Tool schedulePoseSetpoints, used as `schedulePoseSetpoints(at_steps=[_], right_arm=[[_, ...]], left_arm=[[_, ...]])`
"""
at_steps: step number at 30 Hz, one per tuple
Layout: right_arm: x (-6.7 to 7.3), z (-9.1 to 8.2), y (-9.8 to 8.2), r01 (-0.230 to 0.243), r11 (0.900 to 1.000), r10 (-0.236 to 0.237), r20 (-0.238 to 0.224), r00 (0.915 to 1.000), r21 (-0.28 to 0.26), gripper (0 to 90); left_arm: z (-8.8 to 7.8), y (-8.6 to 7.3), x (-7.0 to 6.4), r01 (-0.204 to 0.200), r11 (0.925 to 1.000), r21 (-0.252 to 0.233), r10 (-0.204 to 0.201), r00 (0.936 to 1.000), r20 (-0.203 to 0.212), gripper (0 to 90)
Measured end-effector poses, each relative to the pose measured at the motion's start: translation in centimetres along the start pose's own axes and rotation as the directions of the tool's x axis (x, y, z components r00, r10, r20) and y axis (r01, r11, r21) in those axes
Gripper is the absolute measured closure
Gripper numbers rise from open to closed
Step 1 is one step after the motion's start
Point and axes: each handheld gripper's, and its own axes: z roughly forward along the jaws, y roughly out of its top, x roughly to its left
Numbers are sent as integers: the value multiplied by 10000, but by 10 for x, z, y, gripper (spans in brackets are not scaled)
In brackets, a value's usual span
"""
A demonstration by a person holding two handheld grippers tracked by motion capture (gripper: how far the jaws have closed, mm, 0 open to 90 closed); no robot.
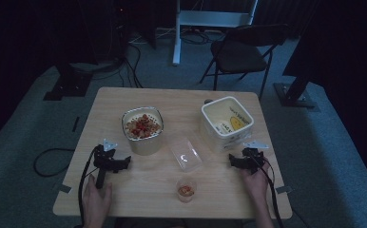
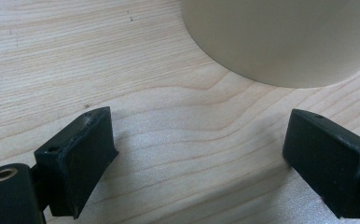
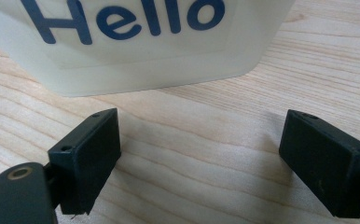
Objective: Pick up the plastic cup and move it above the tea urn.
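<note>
On the wooden table point(image 1: 162, 97) stand a cream tub point(image 1: 143, 129) holding red and tan pieces and a lidded white tub point(image 1: 226, 122) with a yellow label. A clear lid point(image 1: 187, 154) lies between them, and a small clear cup point(image 1: 186, 189) with orange bits stands near the front edge. My left gripper point(image 1: 116, 163) rests open on the table just left of the cream tub point(image 2: 280, 42). My right gripper point(image 1: 241, 160) rests open just in front of the white tub point(image 3: 141, 46), whose side reads "Hello". Nothing lies between either pair of jaws.
A black folding chair point(image 1: 242, 53) stands beyond the table's far edge, with a white stand leg point(image 1: 177, 33) and cables on the carpet. Dark equipment bases sit at the far left point(image 1: 67, 85) and far right point(image 1: 295, 92). Tape tabs mark the table's front corners.
</note>
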Motion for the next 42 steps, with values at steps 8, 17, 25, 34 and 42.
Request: schedulePoseSetpoints(at_steps=[8,17,25,34,42], right_arm=[[1,0,0,16,10000,-16,12,10000,2,123],[7,-5,-3,141,9997,-144,-131,9998,-202,290],[29,-29,2,117,9994,-129,-385,9992,-318,490],[79,-56,23,978,9864,-1225,-1947,9732,-1319,593],[104,-37,56,1237,9850,-1481,-2232,9635,-1199,623]], left_arm=[[0,0,-2,203,9998,-14,-203,9996,-181,97],[0,0,-2,212,9998,-12,-212,9996,-192,97],[0,0,-2,219,9998,-12,-219,9996,-192,97],[0,0,-2,212,9998,-9,-212,9996,-195,97],[0,0,-2,217,9998,-9,-217,9996,-196,97]])
